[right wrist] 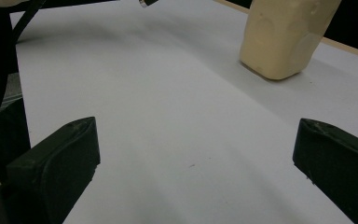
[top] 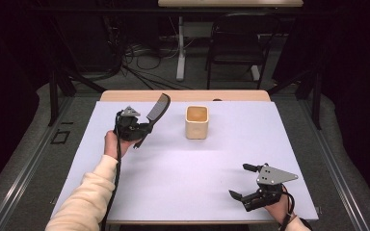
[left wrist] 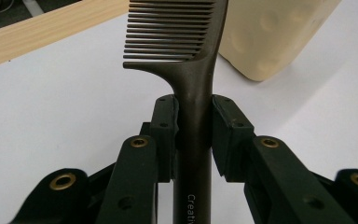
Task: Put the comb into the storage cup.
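A dark brown comb (top: 157,109) is held off the table by my left gripper (top: 147,128), which is shut on its handle. In the left gripper view both pads press the comb (left wrist: 193,60) handle from either side, with the teeth pointing left and the left gripper (left wrist: 193,121) aimed toward the cup. A cream square cup (top: 196,121) stands upright right of the comb, near the table's middle back; the cup (left wrist: 270,32) rises just beyond the comb. My right gripper (top: 243,181) rests at the front right, jaws wide open with nothing between them; the cup (right wrist: 284,37) lies far ahead of the right gripper (right wrist: 196,154).
A white sheet (top: 183,178) covers the table, with a wooden edge (top: 183,95) along the back. A black chair (top: 233,43) and cables sit on the floor beyond the table. A cream sleeve (top: 89,197) comes in at the bottom left.
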### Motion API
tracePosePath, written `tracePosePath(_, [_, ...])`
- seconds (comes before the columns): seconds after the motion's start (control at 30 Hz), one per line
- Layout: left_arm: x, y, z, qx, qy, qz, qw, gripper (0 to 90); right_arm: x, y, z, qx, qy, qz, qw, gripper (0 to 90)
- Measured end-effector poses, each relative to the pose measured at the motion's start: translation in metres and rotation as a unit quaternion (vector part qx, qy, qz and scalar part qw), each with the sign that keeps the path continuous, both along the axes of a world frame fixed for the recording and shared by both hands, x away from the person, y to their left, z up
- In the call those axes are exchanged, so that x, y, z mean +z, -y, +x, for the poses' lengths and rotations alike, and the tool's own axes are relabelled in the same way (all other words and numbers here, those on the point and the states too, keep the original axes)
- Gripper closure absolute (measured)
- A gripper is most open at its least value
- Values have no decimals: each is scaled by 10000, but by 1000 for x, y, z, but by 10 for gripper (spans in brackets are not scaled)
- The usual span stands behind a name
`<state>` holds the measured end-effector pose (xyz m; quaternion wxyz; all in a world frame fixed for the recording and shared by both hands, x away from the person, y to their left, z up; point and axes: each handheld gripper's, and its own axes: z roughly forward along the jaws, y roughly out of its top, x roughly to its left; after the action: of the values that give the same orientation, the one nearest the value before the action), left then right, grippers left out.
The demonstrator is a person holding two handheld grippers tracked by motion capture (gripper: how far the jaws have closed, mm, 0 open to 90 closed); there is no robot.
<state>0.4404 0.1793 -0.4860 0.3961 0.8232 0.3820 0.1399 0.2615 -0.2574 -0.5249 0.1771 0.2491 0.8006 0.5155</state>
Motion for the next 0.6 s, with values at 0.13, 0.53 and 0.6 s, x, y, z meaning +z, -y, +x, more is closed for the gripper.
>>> tracePosePath(0.13, [2, 3, 2, -20, 31, -46, 10000, 717, 0, 0, 0, -4, -5, 3, 10000, 0])
tracePosePath(0.53, [6, 13, 6, -110, 152, -46, 9998, 716, 0, 0, 0, -6, -2, 5, 10000, 0])
tracePosePath(0.6, [7, 14, 7, -117, 139, -66, 9998, 716, 0, 0, 0, -8, -5, 6, 10000, 0])
